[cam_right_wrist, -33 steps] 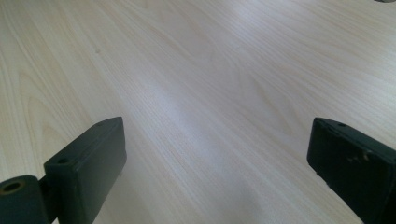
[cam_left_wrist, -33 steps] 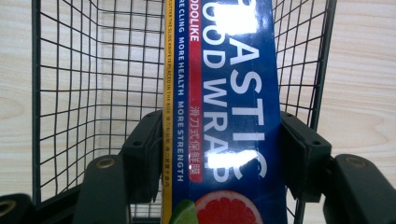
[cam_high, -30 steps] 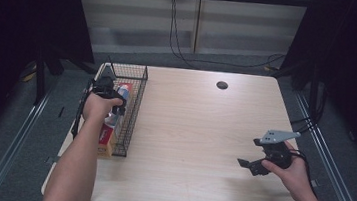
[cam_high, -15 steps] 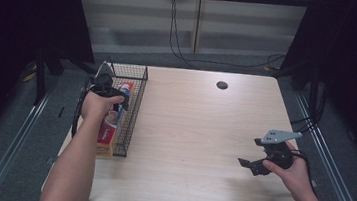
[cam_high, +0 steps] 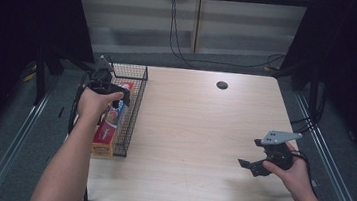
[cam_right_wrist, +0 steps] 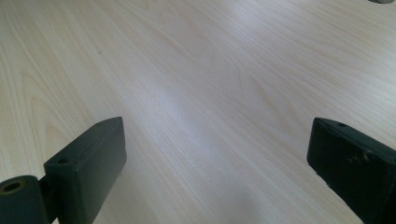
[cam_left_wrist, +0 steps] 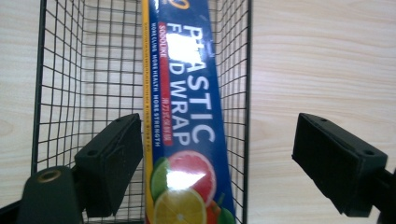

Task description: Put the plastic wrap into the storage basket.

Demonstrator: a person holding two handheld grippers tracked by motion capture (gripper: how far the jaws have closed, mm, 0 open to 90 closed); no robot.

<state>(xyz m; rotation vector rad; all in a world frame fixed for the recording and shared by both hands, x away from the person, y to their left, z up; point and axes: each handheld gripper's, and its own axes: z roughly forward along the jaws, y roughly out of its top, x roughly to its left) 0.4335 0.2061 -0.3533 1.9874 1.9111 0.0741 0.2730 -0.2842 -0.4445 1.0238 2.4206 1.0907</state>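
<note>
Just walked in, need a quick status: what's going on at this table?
A person works with a handheld gripper in each hand. The left gripper hangs over the wire basket at the table's left edge; its jaws have just been opening, and the plastic wrap box lies in the basket below them, not gripped. The right gripper sits open over bare table, holding nothing.

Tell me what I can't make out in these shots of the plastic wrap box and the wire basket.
- Plastic wrap box: both ends cut off by the left gripper view's top and bottom edges; glare blanks part of the lettering.
- Same box in the high view: its middle is hidden behind the left gripper and hand.
- Wire basket: its left wall is hidden by the forearm.
- Small dark disc: too small to identify.
</note>
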